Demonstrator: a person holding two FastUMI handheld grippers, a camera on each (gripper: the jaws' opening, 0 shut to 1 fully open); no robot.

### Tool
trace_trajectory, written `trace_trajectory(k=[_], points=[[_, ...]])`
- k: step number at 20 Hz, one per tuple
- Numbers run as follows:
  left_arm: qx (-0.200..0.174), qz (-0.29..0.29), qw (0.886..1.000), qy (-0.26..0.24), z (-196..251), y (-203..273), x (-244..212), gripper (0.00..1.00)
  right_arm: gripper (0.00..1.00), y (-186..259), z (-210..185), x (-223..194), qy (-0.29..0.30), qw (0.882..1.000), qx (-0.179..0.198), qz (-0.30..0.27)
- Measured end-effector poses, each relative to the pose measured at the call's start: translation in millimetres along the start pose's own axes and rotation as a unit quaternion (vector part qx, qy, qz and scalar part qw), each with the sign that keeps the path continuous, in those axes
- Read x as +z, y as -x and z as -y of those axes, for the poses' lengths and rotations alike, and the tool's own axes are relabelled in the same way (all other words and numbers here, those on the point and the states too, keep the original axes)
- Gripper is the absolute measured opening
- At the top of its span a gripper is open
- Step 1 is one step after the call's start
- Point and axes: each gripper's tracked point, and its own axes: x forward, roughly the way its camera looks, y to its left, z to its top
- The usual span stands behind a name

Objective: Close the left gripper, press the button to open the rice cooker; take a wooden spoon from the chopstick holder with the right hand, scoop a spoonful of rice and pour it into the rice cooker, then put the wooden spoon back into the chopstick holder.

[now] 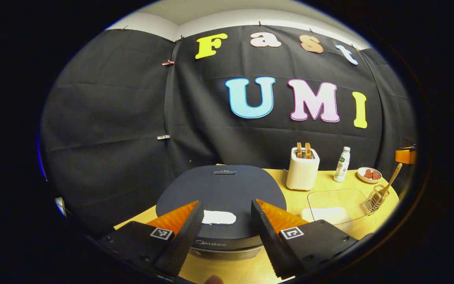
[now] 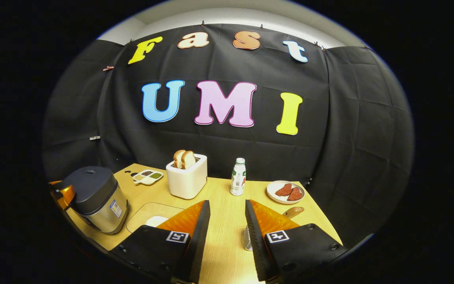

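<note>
Still, the left gripper (image 1: 227, 215) hung spread apart above the rice cooker (image 1: 221, 191); pressing its button (image 1: 219, 217) unclosed risked straddling it.

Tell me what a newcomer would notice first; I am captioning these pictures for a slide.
The dark-lidded rice cooker sits closed right ahead of the open left gripper. Behind it stands a white toaster with two bread slices. At the table's right, a wooden spoon leans from the wire chopstick holder, near a plate of red pieces.
</note>
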Motion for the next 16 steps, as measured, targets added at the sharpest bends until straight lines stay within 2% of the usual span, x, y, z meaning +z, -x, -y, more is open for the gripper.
trace_trajectory(k=[4,5,8,12,16], points=[[-0.007,0.025,1.000,-0.006,13,3,34,0.84,0.60,3,1,8,-0.005,1.000,0.004,0.010],[-0.007,0.035,0.999,-0.008,16,4,45,0.84,0.58,4,1,9,-0.006,1.000,0.006,0.013],[-0.013,0.074,0.997,-0.002,28,17,84,0.86,0.70,7,0,14,-0.011,1.000,0.015,0.021],[-0.016,0.117,0.993,-0.010,42,35,121,0.87,0.78,19,2,32,-0.017,0.998,0.019,0.051],[-0.027,0.133,0.991,-0.005,60,51,138,0.89,0.88,29,7,43,-0.031,0.997,0.023,0.071]])
